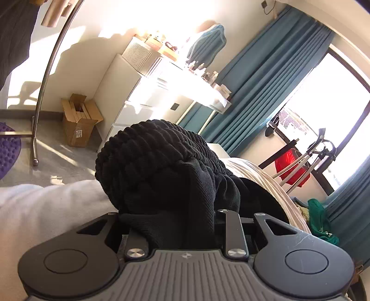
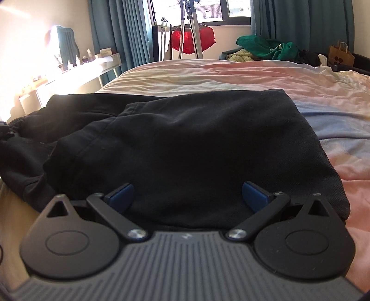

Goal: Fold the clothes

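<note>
- Left gripper (image 1: 172, 222): clamped on a bunch of black garment (image 1: 161, 176); pads buried in the cloth, not visible.
- Ribbed waistband (image 1: 148, 148) bulging up just past the left fingers, lifted off the bed (image 1: 261, 183).
- Right gripper (image 2: 187, 196): jaws wide apart, blue pads (image 2: 121, 196) showing on both sides, nothing pinched.
- Right pads sitting over the near edge of the same garment (image 2: 196, 143); touching or just above it, cannot tell.
- In the right view, garment spread mostly flat on the bed (image 2: 254, 76), one layer folded over another, hem ridge running across the left part.
- Garment's left end rumpled, trailing toward the bed's left edge.
- Bedsheet pale, pink and blue patches, bare to the right of the garment.
- Beyond the bed's far end: red cloth (image 2: 192, 40) hanging on a stand by the window (image 2: 238, 10), teal curtains (image 2: 124, 30) on both sides.
- Green clothes pile (image 2: 266, 47) far right, paper bag (image 2: 341, 54) beside it.
- White desk (image 1: 185, 92) along the sunlit wall in the left view, bottles on top, cardboard box (image 1: 79, 120) on the floor nearby, metal rail (image 1: 46, 76) at left.
</note>
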Motion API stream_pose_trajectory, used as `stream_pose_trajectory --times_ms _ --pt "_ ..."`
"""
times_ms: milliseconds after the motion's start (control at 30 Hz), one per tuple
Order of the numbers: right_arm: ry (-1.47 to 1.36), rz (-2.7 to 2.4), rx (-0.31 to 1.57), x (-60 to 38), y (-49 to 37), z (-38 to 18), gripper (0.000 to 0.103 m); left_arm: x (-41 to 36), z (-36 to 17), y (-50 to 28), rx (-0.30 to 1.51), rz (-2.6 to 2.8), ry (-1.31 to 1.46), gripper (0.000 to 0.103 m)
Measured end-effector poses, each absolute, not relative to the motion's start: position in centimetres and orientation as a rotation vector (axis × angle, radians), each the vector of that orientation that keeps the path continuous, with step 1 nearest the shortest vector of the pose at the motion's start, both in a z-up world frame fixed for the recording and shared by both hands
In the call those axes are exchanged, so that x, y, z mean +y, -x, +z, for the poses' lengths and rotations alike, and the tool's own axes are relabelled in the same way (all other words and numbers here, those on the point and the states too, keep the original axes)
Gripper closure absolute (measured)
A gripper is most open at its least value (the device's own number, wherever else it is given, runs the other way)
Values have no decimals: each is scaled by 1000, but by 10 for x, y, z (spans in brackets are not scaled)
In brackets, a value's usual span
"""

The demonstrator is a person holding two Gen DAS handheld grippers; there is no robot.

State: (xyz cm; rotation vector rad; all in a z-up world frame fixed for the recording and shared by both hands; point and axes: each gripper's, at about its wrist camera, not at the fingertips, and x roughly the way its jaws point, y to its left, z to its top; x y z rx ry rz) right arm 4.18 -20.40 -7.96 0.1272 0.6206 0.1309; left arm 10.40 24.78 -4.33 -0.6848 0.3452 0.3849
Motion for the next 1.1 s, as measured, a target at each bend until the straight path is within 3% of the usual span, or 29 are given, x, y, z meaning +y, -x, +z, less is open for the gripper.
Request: stream_pose_trajectory --times_ms 300,533,667,800,933,1100 --pt "-269 73 598 -226 -36 -67 2 78 80 -111 137 190 142 84" --pt "-486 -92 458 -295 -2 -33 1 -91 120 -87 -29 -9 67 87" --pt "-641 -177 354 -354 22 -17 1 -184 102 -79 -46 -111 47 87" --pt "-725 -257 267 -403 43 -10 1 -258 50 -75 28 -192 -24 87" --pt "-818 -272 208 -439 55 -16 1 -310 -23 -90 95 -273 -210 87" --pt "-966 -133 254 -448 40 -40 1 -341 -61 -88 114 -315 -417 85"
